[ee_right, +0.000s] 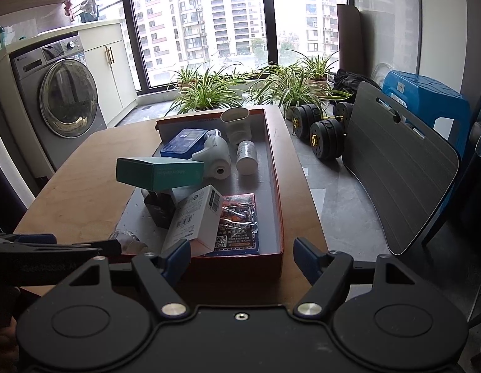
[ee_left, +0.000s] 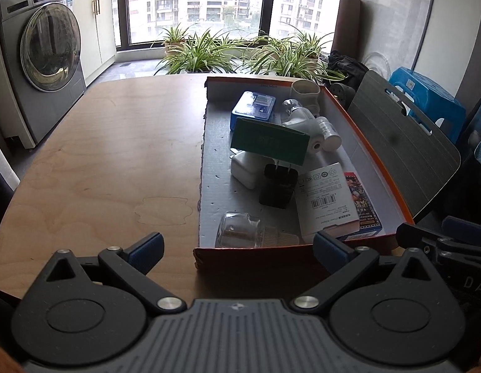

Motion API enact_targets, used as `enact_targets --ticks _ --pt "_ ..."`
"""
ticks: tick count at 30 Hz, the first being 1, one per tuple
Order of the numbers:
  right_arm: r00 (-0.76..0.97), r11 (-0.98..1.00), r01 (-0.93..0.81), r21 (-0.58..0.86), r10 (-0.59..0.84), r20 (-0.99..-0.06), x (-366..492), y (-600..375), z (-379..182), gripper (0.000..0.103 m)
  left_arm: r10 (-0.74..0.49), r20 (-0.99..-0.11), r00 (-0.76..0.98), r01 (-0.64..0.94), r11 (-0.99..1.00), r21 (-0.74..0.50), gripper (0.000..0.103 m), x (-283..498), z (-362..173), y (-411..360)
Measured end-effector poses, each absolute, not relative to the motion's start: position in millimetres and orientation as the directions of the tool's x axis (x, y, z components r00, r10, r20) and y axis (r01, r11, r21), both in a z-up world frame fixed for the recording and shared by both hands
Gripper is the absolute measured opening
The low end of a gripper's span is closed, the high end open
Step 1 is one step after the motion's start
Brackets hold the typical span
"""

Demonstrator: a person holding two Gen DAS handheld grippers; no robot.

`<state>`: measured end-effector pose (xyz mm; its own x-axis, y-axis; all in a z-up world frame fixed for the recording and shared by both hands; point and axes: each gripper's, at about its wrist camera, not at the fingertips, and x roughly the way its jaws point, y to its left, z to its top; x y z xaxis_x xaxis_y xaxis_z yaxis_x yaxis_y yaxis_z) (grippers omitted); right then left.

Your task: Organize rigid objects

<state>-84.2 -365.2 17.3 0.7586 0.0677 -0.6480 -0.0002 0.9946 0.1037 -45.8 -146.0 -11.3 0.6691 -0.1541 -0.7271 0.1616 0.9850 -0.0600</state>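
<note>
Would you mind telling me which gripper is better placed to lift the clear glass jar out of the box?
Left, probably. The left gripper stands open just before the near wall of the box, with the glass jar straight ahead. The right gripper is also open but faces the card pack instead.

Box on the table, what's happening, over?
Left gripper open, empty. Right gripper open, empty. Orange box full of clutter, green carton perched on top. Nothing blocking.

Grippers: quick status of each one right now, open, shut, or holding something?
Left gripper: open, holding nothing, near the cardboard box.
Right gripper: open, holding nothing, at the box's near end.
</note>
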Motion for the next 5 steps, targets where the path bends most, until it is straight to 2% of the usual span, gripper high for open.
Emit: enact_targets --ticks 5 --pt "0.758 0.995 -0.001 0.102 0.067 -0.649 -84.7 -364.2 16.2 0.086 -0.149 -0.723 0.675 0.157 0.986 -0.056 0.103 -47.4 -11.6 -145.9"
